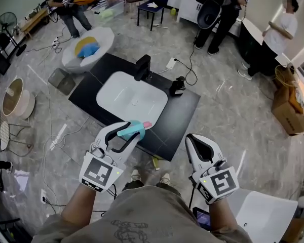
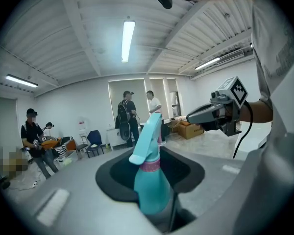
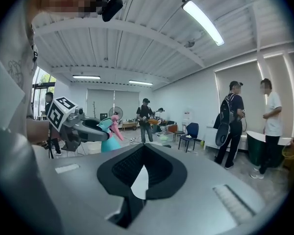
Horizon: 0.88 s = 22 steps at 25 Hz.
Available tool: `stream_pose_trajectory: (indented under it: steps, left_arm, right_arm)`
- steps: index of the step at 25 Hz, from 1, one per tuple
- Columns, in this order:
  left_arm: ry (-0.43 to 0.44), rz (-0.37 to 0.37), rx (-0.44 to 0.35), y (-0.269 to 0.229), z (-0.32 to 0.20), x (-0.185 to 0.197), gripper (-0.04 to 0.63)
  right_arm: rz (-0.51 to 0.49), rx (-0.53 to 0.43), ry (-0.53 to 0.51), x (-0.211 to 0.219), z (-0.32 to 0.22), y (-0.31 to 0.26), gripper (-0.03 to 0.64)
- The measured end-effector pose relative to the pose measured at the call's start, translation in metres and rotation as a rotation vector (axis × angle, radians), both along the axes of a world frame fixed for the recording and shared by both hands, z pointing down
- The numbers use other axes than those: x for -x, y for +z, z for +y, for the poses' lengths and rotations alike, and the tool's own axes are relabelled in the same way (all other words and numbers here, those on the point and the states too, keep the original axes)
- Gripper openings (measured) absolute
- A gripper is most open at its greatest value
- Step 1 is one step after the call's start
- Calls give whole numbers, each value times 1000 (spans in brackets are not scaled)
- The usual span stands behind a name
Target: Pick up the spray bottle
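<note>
One spray bottle (image 1: 134, 130), teal with a pink collar under its head, is held in the left gripper (image 1: 124, 135). It is up in the air in front of the person, above the near edge of the black counter (image 1: 178, 116). In the left gripper view the jaws are closed on the lower body of the bottle, and the neck and the trigger head stand out beyond them, a little tilted.

I judge that the bottle is thin plastic. It is light if nearly empty, and heavier, with a shifting weight, if there is liquid inside; this I cannot tell. The wall looks smooth and may give under pressure, so a firm but not hard grip on the round body, below the collar, seems the best place. The trigger and the nozzle are not good for holding.

The left hand holds its gripper low and near the person's body, pointing forward over the counter. The right gripper (image 1: 200, 147) is beside it, apart from the bottle. Its jaws are together with nothing between them, and it points forward too
</note>
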<state>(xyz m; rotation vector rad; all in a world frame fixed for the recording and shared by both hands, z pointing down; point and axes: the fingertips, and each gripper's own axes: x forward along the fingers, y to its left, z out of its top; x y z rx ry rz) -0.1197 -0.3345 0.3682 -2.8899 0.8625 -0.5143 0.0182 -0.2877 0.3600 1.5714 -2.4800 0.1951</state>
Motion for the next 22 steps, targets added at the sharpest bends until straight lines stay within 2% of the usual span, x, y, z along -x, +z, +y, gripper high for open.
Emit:
stream_pose_trajectory:
  steps: [6, 13, 22]
  left_arm:
    - [-26, -34, 49, 30, 0, 2, 138]
    - [-47, -19, 38, 22, -2, 0, 138]
    - [-71, -7, 27, 14, -3, -2, 138]
  right_arm:
    - [8, 45, 6, -2, -1, 22, 28]
    - [15, 5, 4, -8, -10, 9, 28]
    - [25, 5, -31, -5, -14, 10, 28]
